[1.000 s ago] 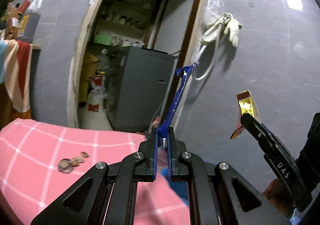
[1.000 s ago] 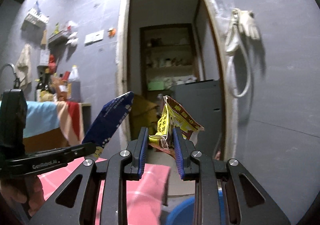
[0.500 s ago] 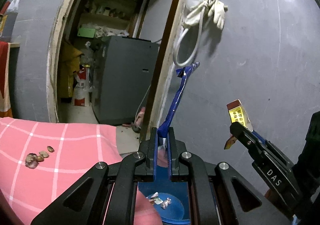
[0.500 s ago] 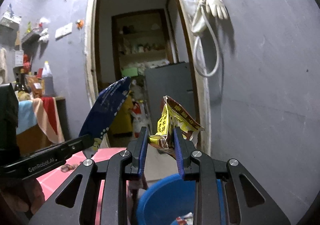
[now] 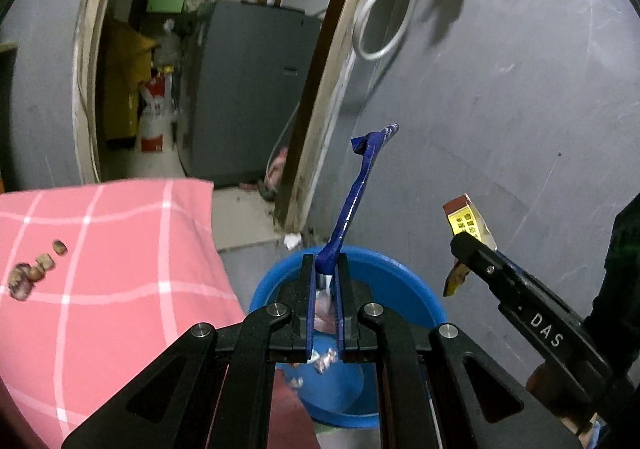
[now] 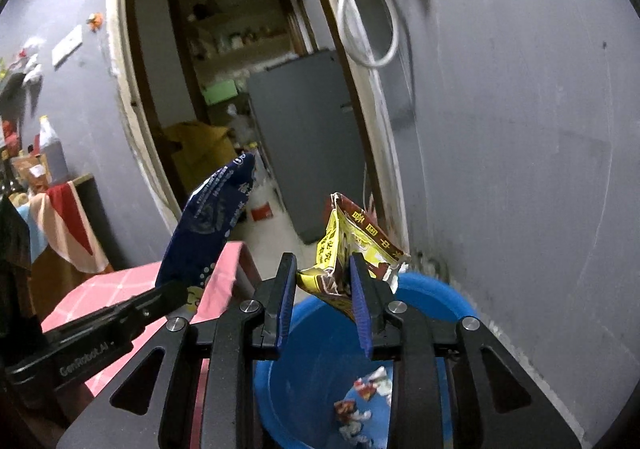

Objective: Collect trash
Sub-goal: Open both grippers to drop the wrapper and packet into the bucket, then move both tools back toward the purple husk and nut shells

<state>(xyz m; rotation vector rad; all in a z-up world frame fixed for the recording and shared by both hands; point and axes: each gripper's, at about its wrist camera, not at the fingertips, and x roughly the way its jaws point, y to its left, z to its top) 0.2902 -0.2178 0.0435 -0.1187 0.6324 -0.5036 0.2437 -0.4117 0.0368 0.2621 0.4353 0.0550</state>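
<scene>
A grey wall (image 5: 500, 97) with an open doorway (image 6: 224, 69) fills the background. The table, under a pink checked cloth (image 5: 100, 269), carries a few small scraps (image 5: 34, 269) near its left edge. Just past the table's corner a blue bin (image 6: 320, 361) stands on the floor with wrappers (image 6: 360, 405) at its bottom. Above the bin, the left tongs (image 5: 325, 281) are clenched on a blue wrapper (image 5: 356, 193) standing upright, and the right tongs (image 6: 324, 289) grip a crumpled yellow wrapper (image 6: 348, 245) over the bin's rim.
</scene>
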